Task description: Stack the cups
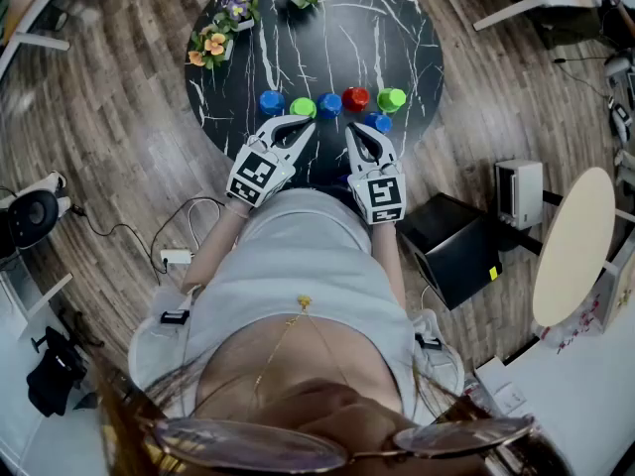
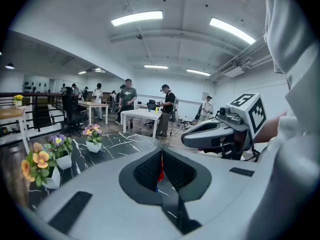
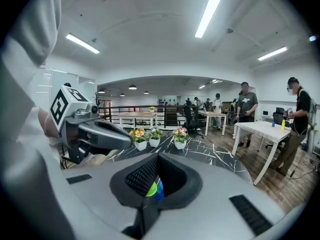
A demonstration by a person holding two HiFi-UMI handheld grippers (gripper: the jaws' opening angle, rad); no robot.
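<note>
Barely begun. Hovering over the near edge of the desk (image 1: 327,43) with left claw (image 1: 301,127) and right claw (image 1: 358,133) both closed and empty, cups (image 1: 355,98) unstacked. Next: open one claw, straddle a cup, pinch.

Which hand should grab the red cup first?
Probably right. The right gripper points almost straight at the red cup, while the left gripper sits by a green cup. Both jaws are shut.

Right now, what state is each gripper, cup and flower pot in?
Left gripper: shut, empty.
Right gripper: shut, empty.
Red cup: on the table, unstacked.
Left green cup: unstacked.
Right green cup: unstacked.
Blue cups: three, all unstacked.
Flower pots: upright.
</note>
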